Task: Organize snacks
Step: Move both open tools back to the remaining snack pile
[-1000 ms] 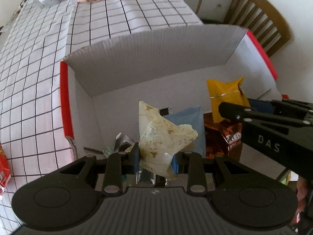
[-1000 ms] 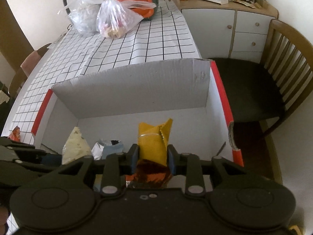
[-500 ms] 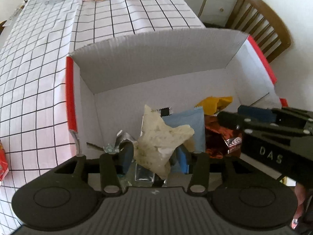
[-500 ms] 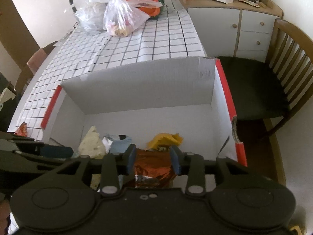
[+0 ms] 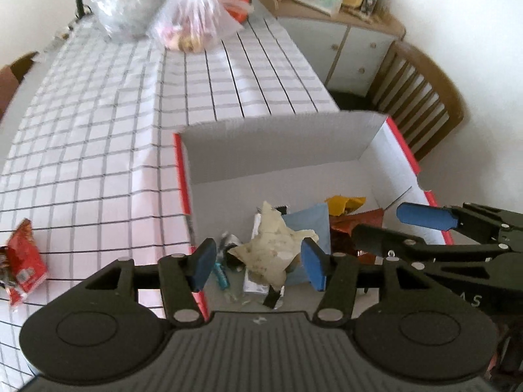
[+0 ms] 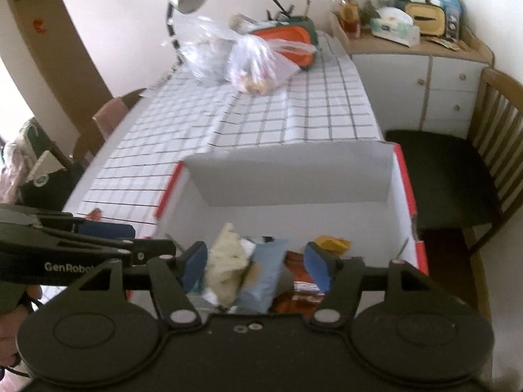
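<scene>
Two claws hang over the near edge of a white cardboard box (image 5: 278, 150) with red-trimmed sides, and both stand apart with nothing between their blue pads. In the left wrist view the left claw (image 5: 258, 263) fills the bottom of the frame, its fingers spread either side of a cream snack packet (image 5: 273, 251) lying loose in the box. Just right of that packet lies a pale blue packet (image 5: 310, 222), then a brown foil packet (image 5: 353, 225) and a crumpled yellow packet (image 5: 345, 203) toward the right wall (all resting on the box floor). The right claw (image 6: 256, 264) is likewise spread wide, low in its own frame. At the left edge of the left wrist view, a red snack packet (image 5: 23, 261) lies on the checked table (image 5: 114, 114), outside the box.
</scene>
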Available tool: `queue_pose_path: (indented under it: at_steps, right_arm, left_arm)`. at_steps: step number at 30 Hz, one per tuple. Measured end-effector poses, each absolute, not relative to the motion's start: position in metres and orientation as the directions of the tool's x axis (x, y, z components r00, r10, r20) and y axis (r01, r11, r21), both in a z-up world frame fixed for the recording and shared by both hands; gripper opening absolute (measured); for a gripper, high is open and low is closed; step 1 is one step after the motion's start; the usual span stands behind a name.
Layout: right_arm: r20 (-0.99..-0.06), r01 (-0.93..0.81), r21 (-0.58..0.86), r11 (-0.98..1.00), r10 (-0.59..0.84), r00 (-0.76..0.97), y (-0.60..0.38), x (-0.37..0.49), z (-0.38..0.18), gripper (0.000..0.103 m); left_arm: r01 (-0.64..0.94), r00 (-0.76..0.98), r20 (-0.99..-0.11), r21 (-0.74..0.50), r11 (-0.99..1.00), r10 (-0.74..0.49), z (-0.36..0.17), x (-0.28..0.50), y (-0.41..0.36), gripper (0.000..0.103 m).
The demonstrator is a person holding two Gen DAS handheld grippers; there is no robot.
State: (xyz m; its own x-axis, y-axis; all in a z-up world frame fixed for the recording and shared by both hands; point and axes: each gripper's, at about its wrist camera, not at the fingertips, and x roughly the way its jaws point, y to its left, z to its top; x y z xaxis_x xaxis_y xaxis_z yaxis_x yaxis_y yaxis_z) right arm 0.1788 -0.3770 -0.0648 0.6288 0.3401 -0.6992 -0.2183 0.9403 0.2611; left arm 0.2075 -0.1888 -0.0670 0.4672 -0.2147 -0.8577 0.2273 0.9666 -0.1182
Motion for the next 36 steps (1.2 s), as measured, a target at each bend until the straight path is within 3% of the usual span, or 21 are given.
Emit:
queue_pose_path:
  at_steps: [7,11,23,36]
  right_arm:
    - [-0.658,-0.281,0.274,0.920,0.393,0.643,-0.349,0.159,-0.046,0.082]
    - [-0.642,-0.309,0.271,0.912,0.410,0.648,-0.325,0.152,-0.039,0.086]
    - [-0.632,-0.343,0.268,0.900,0.433,0.642,-0.230,0.142,-0.031,0.100]
    - [-0.691,-0.366,0.247,0.897,0.428,0.582,-0.108,0.158,-0.052,0.100]
  left_arm:
    - [0.196,0.535,-0.817,-0.129,0.972,-0.216,-0.047,0.184,-0.154,0.060]
    - [0.179,0.571,-0.790,-0.143,0.973,-0.221,-0.041,0.169,-0.128,0.068]
    - [0.175,0.608,-0.756,-0.168,0.970,-0.240,-0.041,0.148,-0.029,0.073]
    - [0.083,0.592,-0.789,-0.144,0.986,-0.165,-0.075,0.143,0.121,0.074]
